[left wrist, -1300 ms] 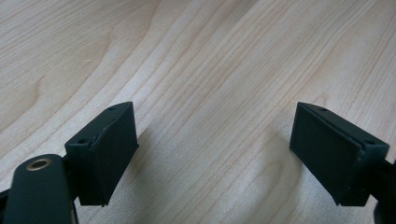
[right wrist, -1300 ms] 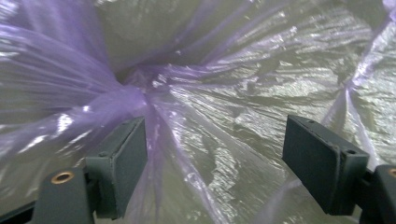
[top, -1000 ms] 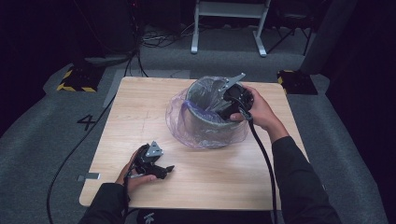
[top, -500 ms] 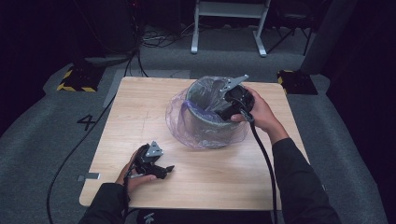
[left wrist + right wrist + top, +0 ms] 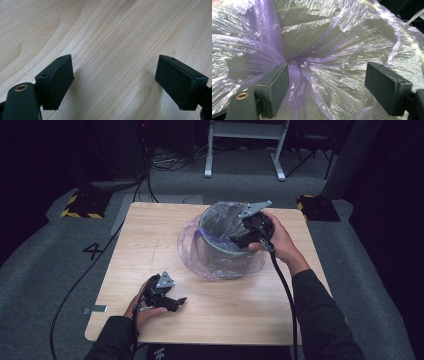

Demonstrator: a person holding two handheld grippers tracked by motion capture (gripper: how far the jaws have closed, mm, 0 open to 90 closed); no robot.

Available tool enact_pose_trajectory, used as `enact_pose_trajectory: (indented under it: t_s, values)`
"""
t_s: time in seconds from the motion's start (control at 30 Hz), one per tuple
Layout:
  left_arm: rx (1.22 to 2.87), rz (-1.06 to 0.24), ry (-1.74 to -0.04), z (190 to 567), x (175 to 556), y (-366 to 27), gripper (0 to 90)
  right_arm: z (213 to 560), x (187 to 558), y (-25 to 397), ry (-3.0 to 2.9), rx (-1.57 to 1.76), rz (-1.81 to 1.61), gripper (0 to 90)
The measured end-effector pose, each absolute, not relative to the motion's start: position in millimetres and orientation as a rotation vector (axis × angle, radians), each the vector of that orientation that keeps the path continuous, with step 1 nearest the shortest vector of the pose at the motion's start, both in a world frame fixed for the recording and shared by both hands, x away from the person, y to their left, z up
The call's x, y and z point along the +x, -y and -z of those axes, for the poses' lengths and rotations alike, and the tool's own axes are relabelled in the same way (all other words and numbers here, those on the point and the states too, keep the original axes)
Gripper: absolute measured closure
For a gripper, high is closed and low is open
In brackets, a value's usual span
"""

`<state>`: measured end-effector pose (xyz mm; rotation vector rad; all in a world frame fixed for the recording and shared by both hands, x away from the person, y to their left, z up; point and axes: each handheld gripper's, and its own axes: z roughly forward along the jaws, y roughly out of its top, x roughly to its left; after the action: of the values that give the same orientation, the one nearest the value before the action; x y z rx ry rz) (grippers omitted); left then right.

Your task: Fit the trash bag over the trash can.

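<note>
A grey bin point(image 5: 220, 251) stands on the wooden table point(image 5: 150, 240), lined with a thin purple plastic bag point(image 5: 200, 262) that drapes over its rim and down its sides. My right gripper point(image 5: 235, 240) hangs over the bin's right rim, pointing into it. In the right gripper view its jaws stand wide apart above the crumpled bag point(image 5: 317, 50) lining, with nothing between them. My left gripper point(image 5: 177, 302) rests low near the table's front left, held by a hand. Its pads point(image 5: 57, 80) are open over bare wood.
The table's front and left parts are bare wood point(image 5: 112, 37). Cables trail from both grippers over the table edge onto grey carpet point(image 5: 45, 270). A yellow-and-black striped block point(image 5: 80, 205) and a white frame's legs point(image 5: 245, 150) stand beyond the table.
The right gripper has shifted very slightly over the bin's rim. The left gripper and hand have stayed where they were.
</note>
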<state>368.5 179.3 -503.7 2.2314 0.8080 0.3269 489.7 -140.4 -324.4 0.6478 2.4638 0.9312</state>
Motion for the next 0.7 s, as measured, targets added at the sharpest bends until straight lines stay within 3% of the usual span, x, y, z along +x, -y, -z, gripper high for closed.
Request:
enact_pose_trajectory:
  t_s: [0.7]
  values:
    - [2.23,-0.328,-0.808,504,369,-179,14.6,320,482,154,-2.383,0.66,-1.128,21.0]
